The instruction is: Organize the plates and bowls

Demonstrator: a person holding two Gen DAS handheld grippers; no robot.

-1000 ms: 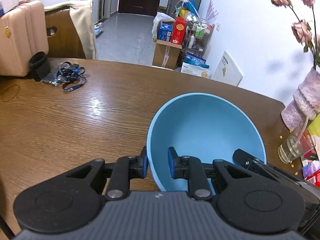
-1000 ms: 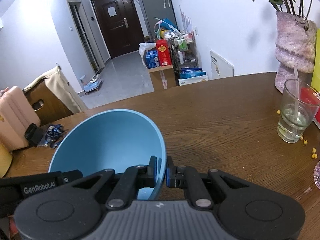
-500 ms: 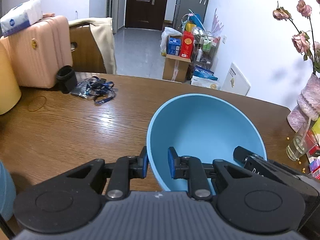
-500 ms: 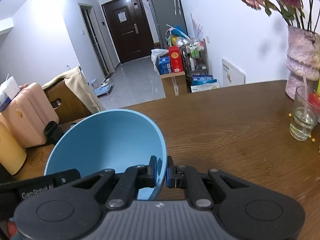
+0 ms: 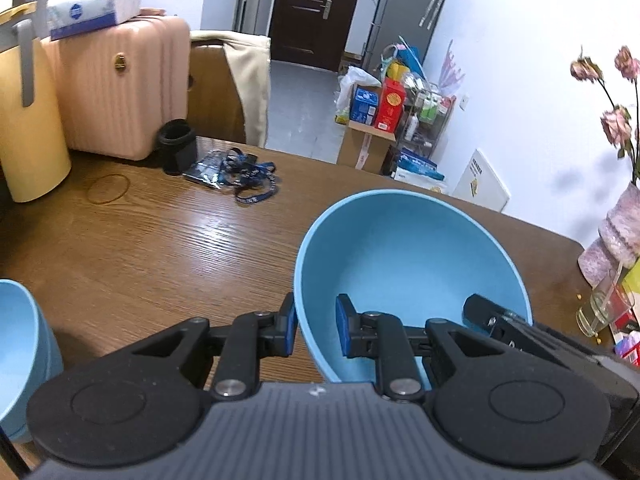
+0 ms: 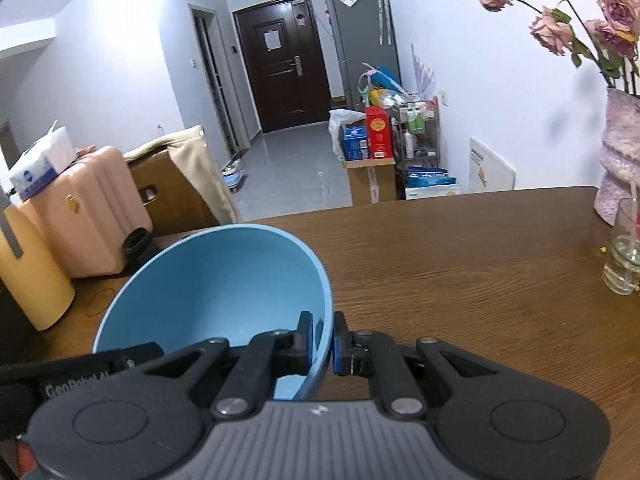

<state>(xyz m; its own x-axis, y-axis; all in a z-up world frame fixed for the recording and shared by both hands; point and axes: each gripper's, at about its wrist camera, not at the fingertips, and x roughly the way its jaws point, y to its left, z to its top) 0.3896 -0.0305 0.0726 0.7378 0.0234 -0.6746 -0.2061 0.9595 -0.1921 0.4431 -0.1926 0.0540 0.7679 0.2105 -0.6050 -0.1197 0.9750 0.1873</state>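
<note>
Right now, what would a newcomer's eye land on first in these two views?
The big blue bowl, held over the wooden table with the left gripper and right gripper clamped on opposite sides of its rim. Next, a second blue bowl at the left edge, and the pink suitcase behind.

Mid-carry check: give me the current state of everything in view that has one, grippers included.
left gripper: shut on the blue bowl's rim.
right gripper: shut on the opposite rim.
blue bowl: empty, tilted, held by both grippers.
second blue bowl: at the left edge, mostly cropped.
glass: upright, some water, with a straw.
front door: closed.
</note>
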